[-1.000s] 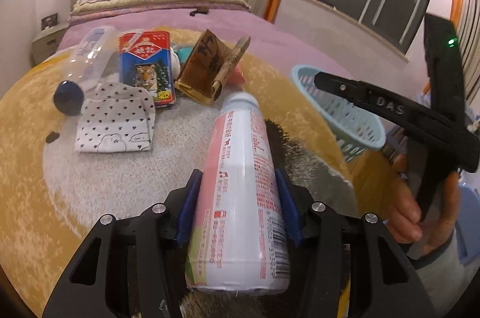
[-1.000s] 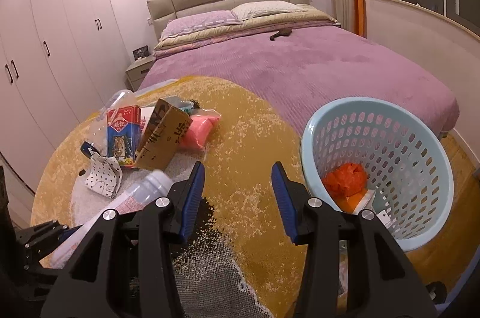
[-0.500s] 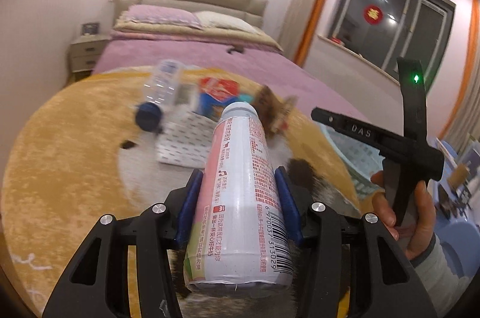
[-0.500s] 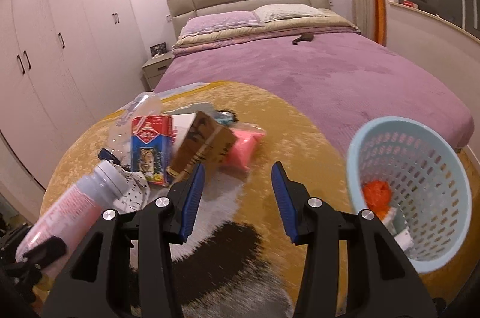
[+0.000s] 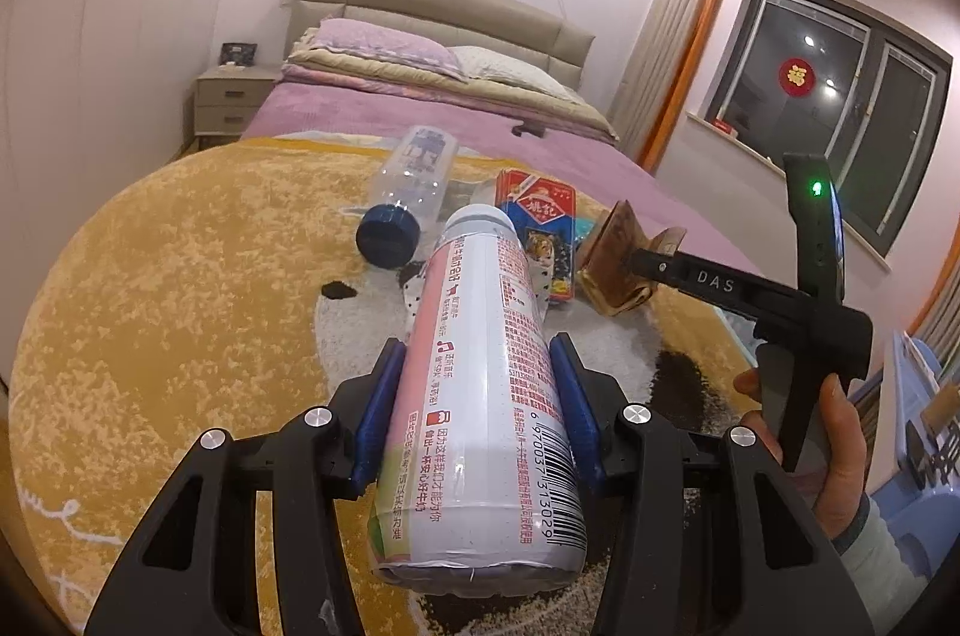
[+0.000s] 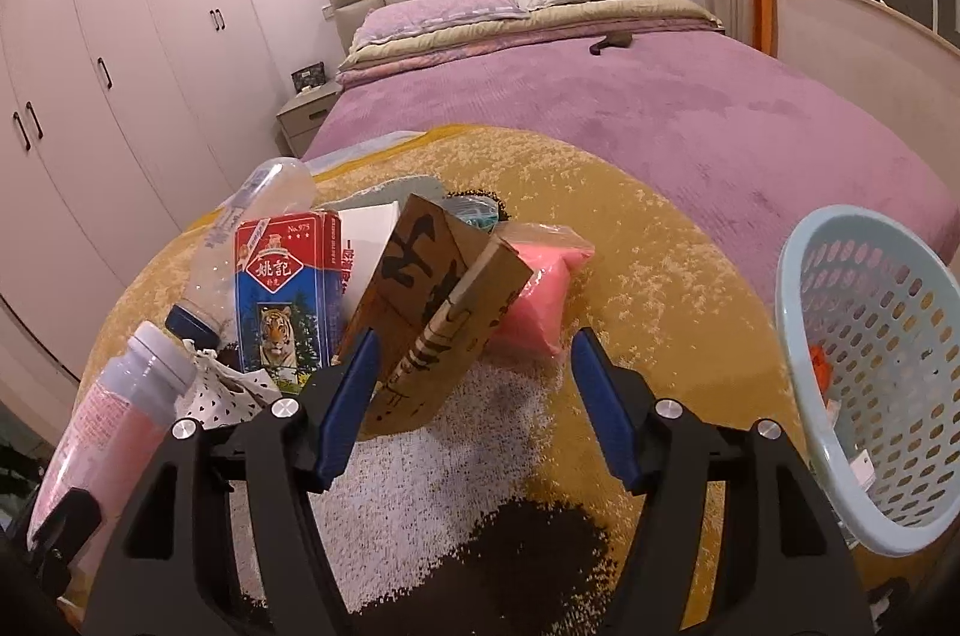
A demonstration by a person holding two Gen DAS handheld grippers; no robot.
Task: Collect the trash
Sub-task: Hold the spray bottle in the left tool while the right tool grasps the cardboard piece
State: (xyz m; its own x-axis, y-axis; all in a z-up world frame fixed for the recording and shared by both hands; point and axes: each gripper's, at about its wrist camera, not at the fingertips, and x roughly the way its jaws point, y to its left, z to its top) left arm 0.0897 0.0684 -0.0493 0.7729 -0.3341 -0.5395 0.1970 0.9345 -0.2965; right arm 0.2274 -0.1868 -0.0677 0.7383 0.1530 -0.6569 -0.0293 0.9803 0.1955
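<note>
The pink-and-white bottle (image 5: 480, 384) was clamped lengthwise in the left tool (image 5: 477, 408), lifted clear of the rug (image 5: 180, 306), probably for carrying to the basket (image 6: 870, 372). The right tool (image 6: 474, 396) was held wide open and empty, lined up near the cardboard piece (image 6: 438, 300).

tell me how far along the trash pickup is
Partly done: the blue basket already holds an orange scrap and a few small bits. In hand: the left tongs grip the pink-and-white bottle, not yet binned. The right tongs are open, near the brown cardboard box. The clear bottle, tiger box and pink packet remain on the rug.
</note>
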